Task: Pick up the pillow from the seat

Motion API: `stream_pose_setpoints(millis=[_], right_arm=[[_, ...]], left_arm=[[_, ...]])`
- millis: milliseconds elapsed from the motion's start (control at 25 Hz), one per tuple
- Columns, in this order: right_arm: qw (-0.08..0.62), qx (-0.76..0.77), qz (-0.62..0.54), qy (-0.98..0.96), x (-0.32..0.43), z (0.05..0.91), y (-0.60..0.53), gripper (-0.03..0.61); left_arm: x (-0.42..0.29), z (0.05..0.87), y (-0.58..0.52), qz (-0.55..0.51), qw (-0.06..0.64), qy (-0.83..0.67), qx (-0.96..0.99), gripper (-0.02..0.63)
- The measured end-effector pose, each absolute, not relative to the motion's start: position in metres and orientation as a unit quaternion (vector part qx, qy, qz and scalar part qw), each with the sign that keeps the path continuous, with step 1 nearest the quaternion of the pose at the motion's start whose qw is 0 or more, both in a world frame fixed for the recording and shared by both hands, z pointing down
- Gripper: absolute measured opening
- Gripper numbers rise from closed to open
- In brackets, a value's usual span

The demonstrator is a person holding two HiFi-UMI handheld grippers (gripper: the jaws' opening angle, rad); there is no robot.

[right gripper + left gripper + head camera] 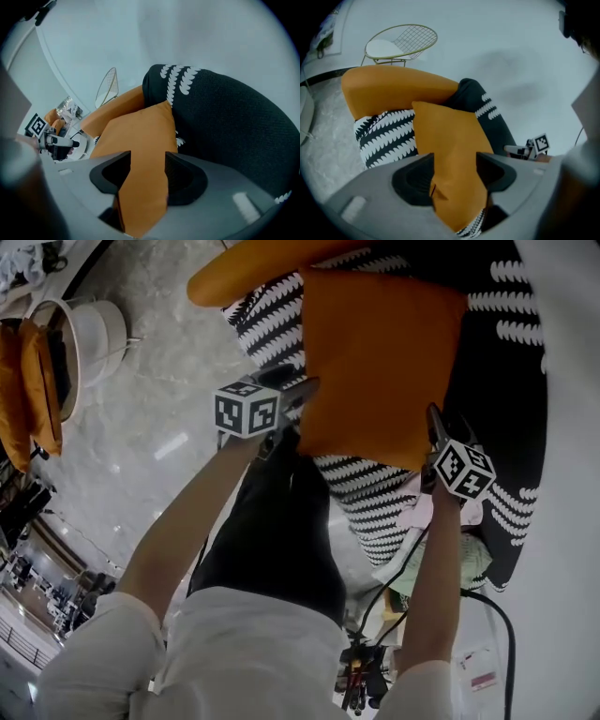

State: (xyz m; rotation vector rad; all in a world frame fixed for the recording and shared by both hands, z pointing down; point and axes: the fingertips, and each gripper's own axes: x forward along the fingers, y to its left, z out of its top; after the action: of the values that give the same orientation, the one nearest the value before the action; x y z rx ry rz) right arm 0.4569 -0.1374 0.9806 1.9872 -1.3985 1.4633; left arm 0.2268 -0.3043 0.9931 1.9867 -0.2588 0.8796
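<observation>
Pillow sits within outstretched, opening left tongs and right tongs

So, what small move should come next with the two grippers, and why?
Probably close both grippers on the pillow before lifting. It lies on the chair, with one edge between the left gripper's jaws and the opposite edge between the right gripper's; both are opening, so neither grips firmly.
</observation>
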Motion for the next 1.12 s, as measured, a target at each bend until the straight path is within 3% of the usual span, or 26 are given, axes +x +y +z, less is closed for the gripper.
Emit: stream_pose_setpoints(millis=[280,520,640,840,960,1120], right_arm=[[0.165,0.667,0.541,-0.485,0.462,1.031,-0.132,0.335],[0.146,0.650,0.567,-0.484,0.457,1.059,-0.138,0.508],[0.159,0.634,0.577,-0.490,0.451,1.073,-0.140,0.520],[0.179,0.620,0.590,-0.486,0.450,1.091,-0.139,0.479],[0.192,0.613,0.587,-0.493,0.442,1.085,-0.143,0.396],[0.211,0.607,0.575,-0.506,0.431,1.074,-0.147,0.238]], left_arm=[[0.229,1.040,-0.304,0.372,0.502,-0.130,0.770,0.348],[0.237,1.067,-0.293,0.368,0.552,-0.112,0.740,0.464],[0.242,1.083,-0.287,0.381,0.556,-0.096,0.732,0.489],[0.254,1.104,-0.281,0.418,0.524,-0.070,0.739,0.477],[0.259,1.103,-0.278,0.426,0.502,-0.056,0.750,0.382],[0.269,1.089,-0.270,0.427,0.466,-0.040,0.773,0.213]])
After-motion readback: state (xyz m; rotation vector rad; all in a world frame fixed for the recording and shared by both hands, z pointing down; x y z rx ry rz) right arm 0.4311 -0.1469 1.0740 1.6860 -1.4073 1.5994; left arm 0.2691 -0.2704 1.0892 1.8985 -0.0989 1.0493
